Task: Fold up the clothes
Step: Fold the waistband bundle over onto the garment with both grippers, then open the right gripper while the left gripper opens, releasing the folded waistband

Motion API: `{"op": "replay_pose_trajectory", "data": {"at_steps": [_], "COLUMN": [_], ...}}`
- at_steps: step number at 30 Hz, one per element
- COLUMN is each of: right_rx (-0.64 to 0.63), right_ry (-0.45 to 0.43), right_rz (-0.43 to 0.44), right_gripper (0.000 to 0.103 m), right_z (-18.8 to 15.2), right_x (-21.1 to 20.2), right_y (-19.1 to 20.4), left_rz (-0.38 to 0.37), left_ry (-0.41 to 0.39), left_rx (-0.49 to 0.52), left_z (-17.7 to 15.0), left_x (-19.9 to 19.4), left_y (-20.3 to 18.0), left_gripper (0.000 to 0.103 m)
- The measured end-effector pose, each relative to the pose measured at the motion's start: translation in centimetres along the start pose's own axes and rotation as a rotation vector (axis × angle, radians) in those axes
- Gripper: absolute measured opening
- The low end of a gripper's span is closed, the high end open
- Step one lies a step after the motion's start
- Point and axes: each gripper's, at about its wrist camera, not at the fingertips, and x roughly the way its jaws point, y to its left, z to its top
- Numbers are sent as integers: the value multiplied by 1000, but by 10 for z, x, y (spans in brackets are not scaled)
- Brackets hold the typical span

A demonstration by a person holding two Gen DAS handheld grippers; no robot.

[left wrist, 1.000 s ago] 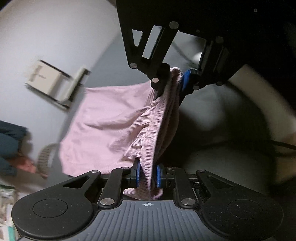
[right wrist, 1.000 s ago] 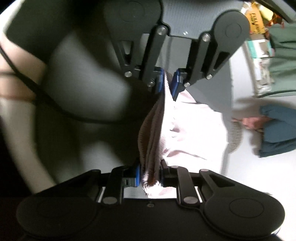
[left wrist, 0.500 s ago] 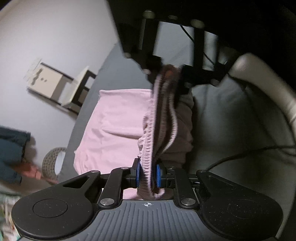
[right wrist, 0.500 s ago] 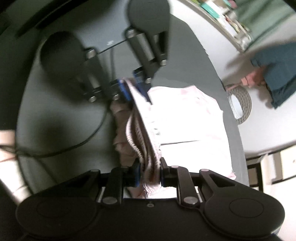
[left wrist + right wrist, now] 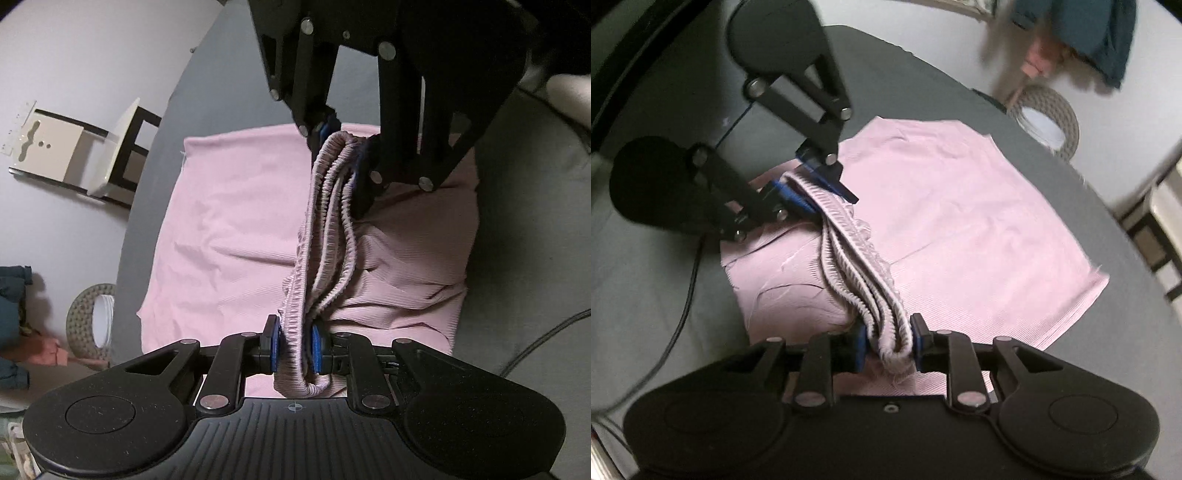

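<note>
A pink ribbed garment [image 5: 236,229] [image 5: 960,206] lies spread on a dark grey table [image 5: 524,221] [image 5: 923,85]. Its gathered elastic waistband [image 5: 325,229] [image 5: 857,266] is bunched into a thick cord stretched between the two grippers. My left gripper [image 5: 294,349] is shut on one end of that waistband. My right gripper [image 5: 888,345] is shut on the other end. Each gripper faces the other across the band: the right gripper [image 5: 341,142] shows in the left wrist view, the left gripper [image 5: 803,184] in the right wrist view. The rest of the cloth rests flat on the table.
A black cable [image 5: 683,302] runs over the table beside the garment. Beyond the table edge stand a white and black chair [image 5: 122,155] and a woven round basket [image 5: 92,317] [image 5: 1047,122] on the pale floor. A person in dark blue trousers [image 5: 1100,40] is nearby.
Both grippers have come down with the waistband: the garment that hung between them a second ago now lies mostly flat on the table, and the views have swung towards the tabletop.
</note>
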Motion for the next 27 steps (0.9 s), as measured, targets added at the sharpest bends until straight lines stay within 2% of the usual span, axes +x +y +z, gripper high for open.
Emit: {"op": "replay_pose_trajectory", "data": {"at_steps": [4,9,11,13,19,23,27], "right_rx": [55,207,254,317,523,652,765], "right_ry": [-17,-63,-72,-74,-96,-125,-164], "right_rz": [24,91,98,116,179,215,233], "right_gripper": [27,30,32,34,41,49,50], "right_z": [-11,-22,-25,-29,-41,-50,-58], "right_x": [0,-3,-2,-2,2,-2,-5], "right_y": [-5,-24,-32,-41,-69,-85,-102], "left_rz": [-9,33,67,107,120,146,138], "left_ry": [19,35,30,25,-12,-46,-138], "left_rx": [-33,-98,-143,-201,-446,-677,-867], "left_z": [1,0,-3,-7,-29,-59,-96], "left_x": [15,26,27,28,27,13,-10], "left_y": [2,5,9,15,30,31,17], "left_gripper": [19,38,62,80,82,82,82]}}
